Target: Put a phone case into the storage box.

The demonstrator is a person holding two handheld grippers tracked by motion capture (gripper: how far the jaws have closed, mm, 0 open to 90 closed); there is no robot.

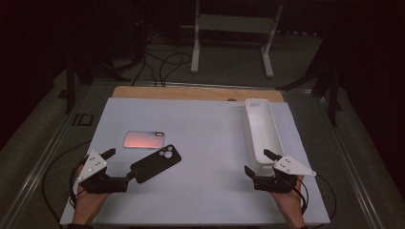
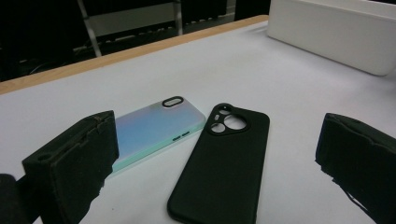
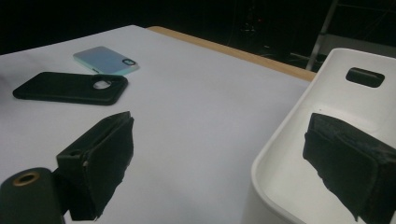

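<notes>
Two phone cases are laid flat on the white counter (image 1: pixel 200 191): a matte black soft case (image 1: pixel 156 163) and, just beside it, a pale iridescent hard case (image 1: pixel 143 139). Both seem set out for collection into the long white plastic tray (image 1: pixel 261 130). The left tool (image 1: pixel 120 166) is held spread, the black case just ahead between its jaws. The right tool (image 1: pixel 257 162) is held spread over the tray's near rim.

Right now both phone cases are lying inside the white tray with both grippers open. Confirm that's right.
Not quite. The black case and the iridescent case lie on the white table, well left of the white tray, as the high view shows. Both the left gripper and right gripper are open.
</notes>
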